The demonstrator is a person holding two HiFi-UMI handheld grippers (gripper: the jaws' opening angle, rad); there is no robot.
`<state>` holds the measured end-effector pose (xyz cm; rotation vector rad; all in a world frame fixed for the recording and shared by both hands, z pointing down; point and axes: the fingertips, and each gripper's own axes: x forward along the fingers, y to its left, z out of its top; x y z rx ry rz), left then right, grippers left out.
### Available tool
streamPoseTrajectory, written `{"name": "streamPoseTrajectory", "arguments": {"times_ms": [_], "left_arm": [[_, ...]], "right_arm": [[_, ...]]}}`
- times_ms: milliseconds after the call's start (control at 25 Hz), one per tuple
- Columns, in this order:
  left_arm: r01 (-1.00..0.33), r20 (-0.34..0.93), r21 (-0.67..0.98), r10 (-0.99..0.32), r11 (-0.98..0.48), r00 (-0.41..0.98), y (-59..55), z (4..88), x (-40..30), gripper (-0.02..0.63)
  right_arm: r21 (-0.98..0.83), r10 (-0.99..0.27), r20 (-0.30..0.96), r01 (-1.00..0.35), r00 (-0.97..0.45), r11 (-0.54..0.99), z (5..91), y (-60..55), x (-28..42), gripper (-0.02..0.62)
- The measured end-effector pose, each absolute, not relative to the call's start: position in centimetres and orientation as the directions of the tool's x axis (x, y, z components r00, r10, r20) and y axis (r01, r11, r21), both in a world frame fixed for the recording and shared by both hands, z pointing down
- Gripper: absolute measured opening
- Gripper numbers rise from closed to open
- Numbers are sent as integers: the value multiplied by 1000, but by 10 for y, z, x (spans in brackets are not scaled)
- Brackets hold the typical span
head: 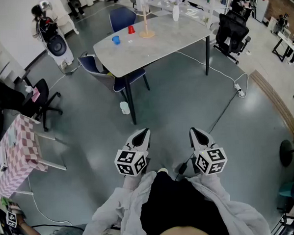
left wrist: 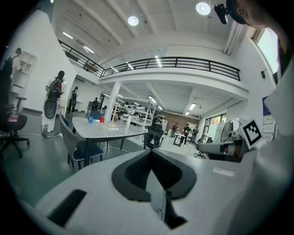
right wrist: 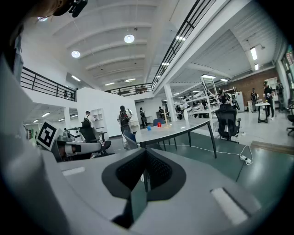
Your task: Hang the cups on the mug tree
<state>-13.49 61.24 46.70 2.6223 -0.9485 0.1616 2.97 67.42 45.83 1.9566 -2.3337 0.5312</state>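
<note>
Open grey floor (head: pixel 185 102) lies btwn the left claw (head: pixel 143 133), the right claw (head: pixel 195 131) & the table (head: pixel 167 42): a wide free lane straight ahead. On that floor are a small white obj. (head: pixel 125 108) by the near table leg and a cable (head: pixel 224 111) running diag. to a power strip (head: pixel 239 88) at right. A blue chair (head: pixel 96 68) crowds the table's left side, and a black office chair (head: pixel 231 31) stands off its right end. The tabletop's near part is bare. Blue cup (head: pixel 116 40), red cup (head: pixel 131 29) & mug tree (head: pixel 146 26) sit toward the far left, each apart w/ gaps btwn. A bottle (head: pixel 176 12) is at the far edge.
</note>
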Motion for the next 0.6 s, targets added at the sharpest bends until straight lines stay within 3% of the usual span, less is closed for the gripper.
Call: {"name": "streamPoseTrajectory", "arguments": {"times_ms": [440,600], "left_arm": [[-598,245,293,-546,-746,801,605,479,-146,3],[-580,247,294,-526,-760,814,603,478,-139,3]], "right_arm": [[-247,-962,226,-964,-150,92,462,666,8,22],[-254,-972,183,-962,-149,99,453,665,7,192]]}}
